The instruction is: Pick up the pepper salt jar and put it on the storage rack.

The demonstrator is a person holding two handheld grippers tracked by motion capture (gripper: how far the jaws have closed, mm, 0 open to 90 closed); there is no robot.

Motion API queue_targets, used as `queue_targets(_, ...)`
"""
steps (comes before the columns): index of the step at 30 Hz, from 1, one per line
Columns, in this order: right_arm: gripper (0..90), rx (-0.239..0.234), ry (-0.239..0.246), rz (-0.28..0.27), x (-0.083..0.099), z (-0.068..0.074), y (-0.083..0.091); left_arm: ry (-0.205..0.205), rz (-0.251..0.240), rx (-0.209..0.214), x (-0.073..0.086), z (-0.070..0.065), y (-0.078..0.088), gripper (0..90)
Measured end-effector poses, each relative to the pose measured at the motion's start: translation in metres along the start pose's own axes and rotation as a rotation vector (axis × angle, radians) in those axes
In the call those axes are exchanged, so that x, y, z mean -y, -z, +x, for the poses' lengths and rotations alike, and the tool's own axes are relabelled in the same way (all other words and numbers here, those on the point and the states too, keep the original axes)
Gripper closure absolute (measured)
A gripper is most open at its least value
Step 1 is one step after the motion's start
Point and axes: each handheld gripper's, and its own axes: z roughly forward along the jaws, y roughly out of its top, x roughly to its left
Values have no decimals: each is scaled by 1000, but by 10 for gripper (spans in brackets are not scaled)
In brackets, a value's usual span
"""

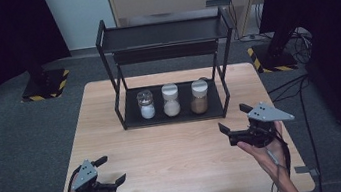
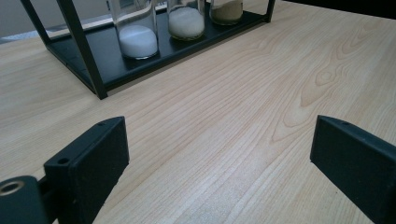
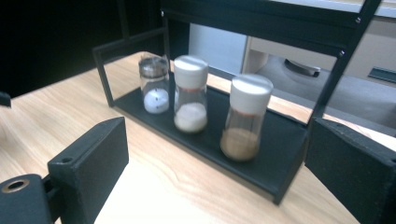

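Claws wide, empty: right claw (image 1: 232, 120) near brown-spice jar (image 1: 199, 96) on rack (image 1: 176, 117); left claw (image 1: 111, 169) over counter (image 1: 175, 146).

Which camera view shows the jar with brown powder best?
The right gripper view: the brown-powder jar stands close and whole, from white cap to base. The high view shows it small and distant on the rack. The left gripper view shows its bottom only.

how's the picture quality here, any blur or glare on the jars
High view: dim, dark at the edges, jars sharp. Right gripper view: slightly soft, the brown spice jar smeared; pale glare on the white lids. Left gripper view: crisp wood grain on the table, soft sheen near the bottom.
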Motion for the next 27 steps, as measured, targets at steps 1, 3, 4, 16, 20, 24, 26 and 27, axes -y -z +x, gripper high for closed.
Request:
queue_targets(1,66,-5,-3,-3,4,0,3,-1,2,-1,0,0,0,34)
queue_targets(3,63,-7,-3,7,12,0,7,1,4,-5,-1,-1,0,34)
queue_targets(4,63,-13,-3,12,15,0,9,1,3,-7,0,-1,0,34)
queue_targets(16,61,-37,-27,40,56,-3,17,10,1,-11,0,0,1,34)
queue_targets(20,61,-39,-45,39,66,-3,15,12,-1,-9,1,0,1,34)
queue_targets(24,61,-55,-53,48,74,-5,11,11,-3,-8,0,0,1,34)
queue_targets(26,61,-53,-51,52,78,-5,10,9,-1,-8,0,0,1,34)
queue_targets(27,61,-51,-48,50,80,-5,9,6,0,-7,0,0,1,34)
